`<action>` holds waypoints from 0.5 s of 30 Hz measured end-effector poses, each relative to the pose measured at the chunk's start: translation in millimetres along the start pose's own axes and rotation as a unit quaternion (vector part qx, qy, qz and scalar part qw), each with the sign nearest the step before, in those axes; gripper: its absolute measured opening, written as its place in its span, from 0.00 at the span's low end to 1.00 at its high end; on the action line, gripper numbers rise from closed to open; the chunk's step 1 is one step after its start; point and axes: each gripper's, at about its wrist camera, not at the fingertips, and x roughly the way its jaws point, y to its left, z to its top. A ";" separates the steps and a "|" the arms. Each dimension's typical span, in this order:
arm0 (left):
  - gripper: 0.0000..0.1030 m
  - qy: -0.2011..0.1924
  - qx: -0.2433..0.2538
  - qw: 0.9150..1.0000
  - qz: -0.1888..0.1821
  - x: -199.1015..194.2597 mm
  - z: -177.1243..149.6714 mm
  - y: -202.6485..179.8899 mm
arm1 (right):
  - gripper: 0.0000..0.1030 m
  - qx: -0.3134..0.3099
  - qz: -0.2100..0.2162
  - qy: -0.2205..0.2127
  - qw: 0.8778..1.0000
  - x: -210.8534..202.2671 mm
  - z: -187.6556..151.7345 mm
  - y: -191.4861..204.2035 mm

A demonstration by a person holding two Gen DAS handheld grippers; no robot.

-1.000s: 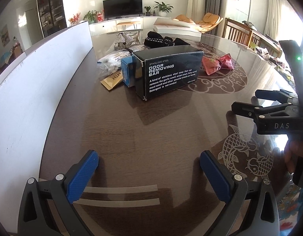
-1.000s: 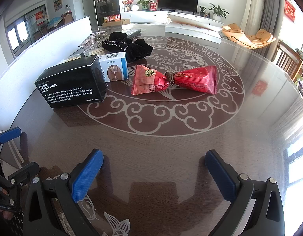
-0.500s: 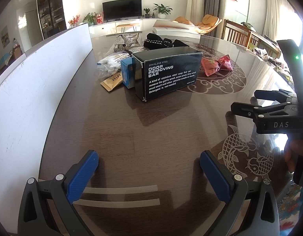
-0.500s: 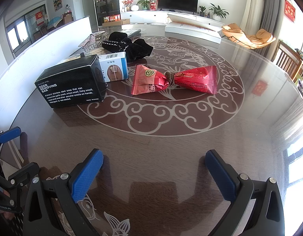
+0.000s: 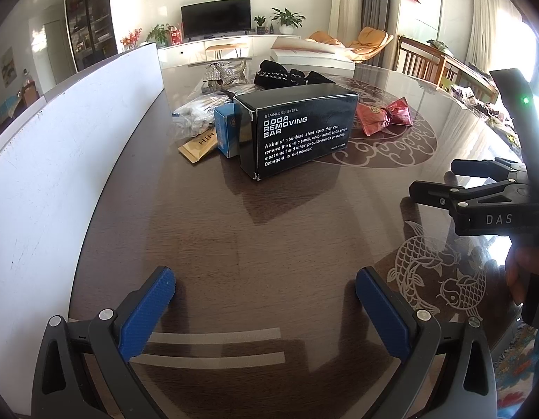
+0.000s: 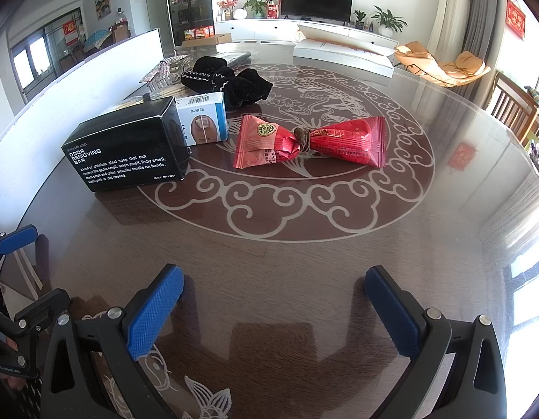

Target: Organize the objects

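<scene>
Hovering: L gripper, R gripper, both agape.

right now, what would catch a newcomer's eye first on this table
Probably the black box lettered "ODOR REMOVING BAR", lying on the dark table left of the middle, with a small blue box close against its far side. Next, the red wrappers tied together on the pale scroll pattern at the centre. Both grippers, left and right, are open over bare table near the edge.
</scene>
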 end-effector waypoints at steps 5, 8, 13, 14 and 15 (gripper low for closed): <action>1.00 0.001 0.000 1.000 0.000 -0.8 -0.8 -0.3 | 1.00 0.000 0.000 0.000 1.000 0.0 0.1 0.0; 1.00 0.001 -0.001 1.000 0.000 -1.0 -1.8 0.0 | 1.00 0.000 0.000 0.000 1.000 0.0 0.1 0.1; 1.00 0.001 -0.001 1.000 0.000 -0.5 -2.1 0.0 | 1.00 0.000 0.000 0.000 1.000 0.0 0.2 0.1; 1.00 0.001 -0.001 1.000 0.000 -0.7 -2.2 0.0 | 1.00 0.000 0.000 0.000 1.000 -0.1 0.1 0.1; 1.00 0.001 0.000 1.000 0.000 -0.8 -2.3 -0.1 | 1.00 0.000 0.000 0.000 1.000 0.0 0.2 0.2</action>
